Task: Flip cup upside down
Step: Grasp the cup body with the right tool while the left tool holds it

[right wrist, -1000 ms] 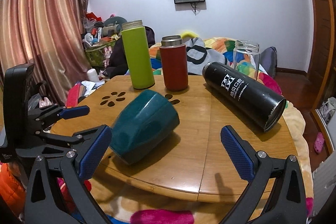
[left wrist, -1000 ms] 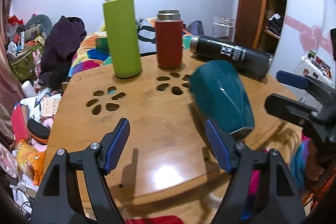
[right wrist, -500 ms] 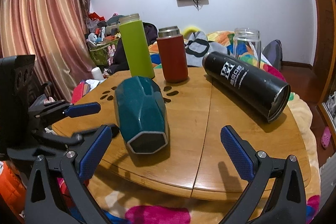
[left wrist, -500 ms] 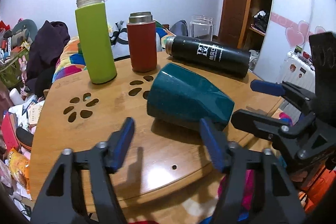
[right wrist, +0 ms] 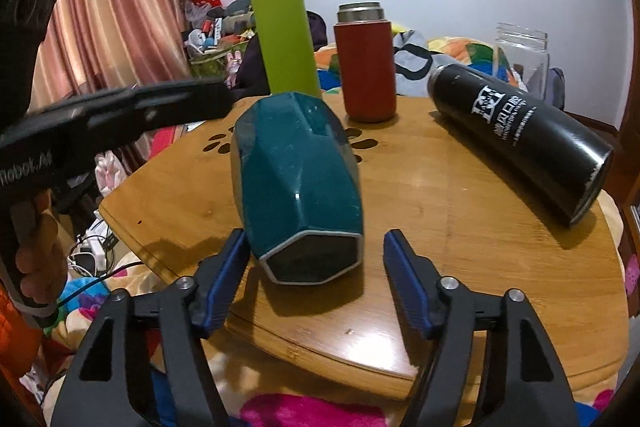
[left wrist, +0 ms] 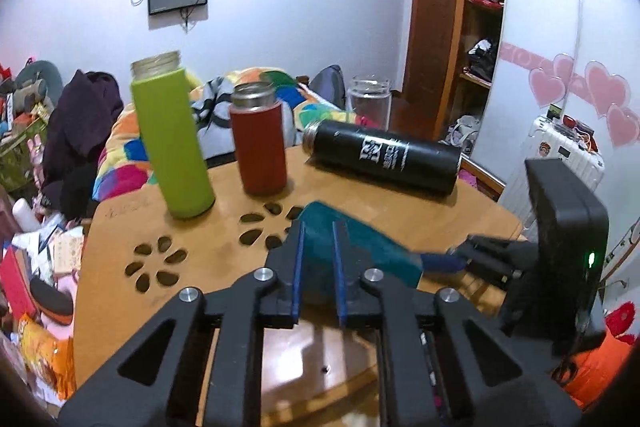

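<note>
A faceted teal cup (right wrist: 298,183) lies on its side on the round wooden table (right wrist: 460,219), its hexagonal end toward the right wrist camera. My right gripper (right wrist: 314,259) is open, its blue pads either side of that end, the left pad close to it. In the left wrist view the cup (left wrist: 372,247) shows beyond my left gripper (left wrist: 318,241), whose pads stand nearly together with a narrow gap and nothing between them. The left gripper also shows in the right wrist view (right wrist: 152,107), left of the cup.
A tall green bottle (right wrist: 286,43) and a red flask (right wrist: 368,63) stand at the table's far side. A black flask (right wrist: 520,131) lies on its side at the right. A glass jar (right wrist: 522,55) stands behind it. The table edge is near both grippers.
My left gripper has closed from wide open to nearly shut and shifted toward the cup. My right gripper has moved in and narrowed around the cup's near end. The cup has turned on the table.
</note>
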A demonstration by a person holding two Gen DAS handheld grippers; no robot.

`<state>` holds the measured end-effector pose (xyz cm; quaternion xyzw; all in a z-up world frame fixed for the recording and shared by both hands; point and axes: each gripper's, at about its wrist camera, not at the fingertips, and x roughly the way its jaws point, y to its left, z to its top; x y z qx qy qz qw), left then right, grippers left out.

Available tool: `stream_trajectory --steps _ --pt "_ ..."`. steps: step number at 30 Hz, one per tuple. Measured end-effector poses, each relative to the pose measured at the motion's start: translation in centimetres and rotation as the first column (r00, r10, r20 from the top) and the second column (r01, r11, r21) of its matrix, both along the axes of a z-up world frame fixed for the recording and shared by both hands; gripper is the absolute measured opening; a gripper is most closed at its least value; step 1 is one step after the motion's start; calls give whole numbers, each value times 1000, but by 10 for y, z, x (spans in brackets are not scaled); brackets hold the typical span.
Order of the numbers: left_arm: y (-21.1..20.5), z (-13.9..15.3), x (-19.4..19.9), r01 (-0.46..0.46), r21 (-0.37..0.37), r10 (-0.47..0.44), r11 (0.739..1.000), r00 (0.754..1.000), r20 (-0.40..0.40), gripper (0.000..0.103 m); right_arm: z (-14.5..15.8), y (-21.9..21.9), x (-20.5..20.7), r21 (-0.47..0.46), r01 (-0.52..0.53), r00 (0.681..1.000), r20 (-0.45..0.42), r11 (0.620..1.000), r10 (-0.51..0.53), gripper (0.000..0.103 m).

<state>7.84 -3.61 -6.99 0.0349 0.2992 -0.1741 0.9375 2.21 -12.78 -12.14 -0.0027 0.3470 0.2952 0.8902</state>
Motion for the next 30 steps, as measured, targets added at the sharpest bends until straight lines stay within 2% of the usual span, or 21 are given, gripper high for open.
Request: stream_trajectory --steps 3,11,22,30 --pt "-7 0 7 15 -5 -15 1000 1000 2 9 1 3 1 10 -21 1000 4 1000 21 54" --pt "-4 -7 19 14 -35 -15 999 999 -40 9 4 3 -5 -8 1 999 44 1000 0 53" --pt "2 -2 16 20 -45 -21 999 1000 -9 9 26 2 -24 -24 27 987 159 999 -23 52" --pt "16 3 32 -15 -59 15 998 1000 5 6 39 16 -9 -24 13 982 189 1000 -8 51"
